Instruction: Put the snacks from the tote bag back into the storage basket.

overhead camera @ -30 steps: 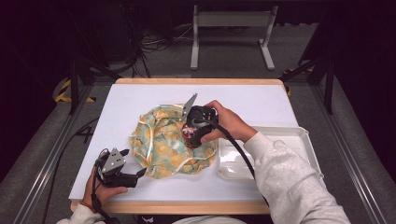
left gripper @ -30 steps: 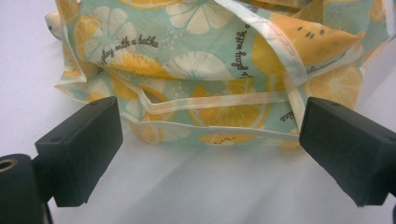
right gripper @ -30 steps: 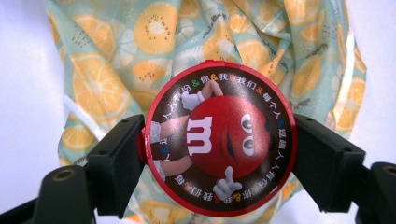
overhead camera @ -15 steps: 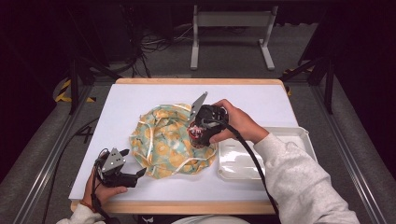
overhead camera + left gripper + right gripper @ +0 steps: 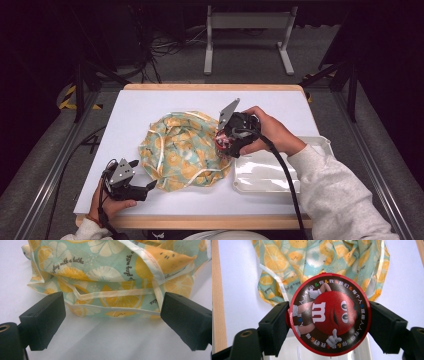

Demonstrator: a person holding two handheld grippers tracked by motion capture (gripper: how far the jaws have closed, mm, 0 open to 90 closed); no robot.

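Right tool carried candy tin toward tray.

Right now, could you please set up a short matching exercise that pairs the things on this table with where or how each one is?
Things:
1. round red tin
2. fruit-print bag
3. white tray
4. left gripper

Places or states:
a. at the table's right edge
b. clamped between the right gripper's jaws
c. open, at the bag's near edge
d. crumpled mid-table

Pairs: 1-b, 2-d, 3-a, 4-c

White-topped table with a lemon-print cloth bag and a white tray.
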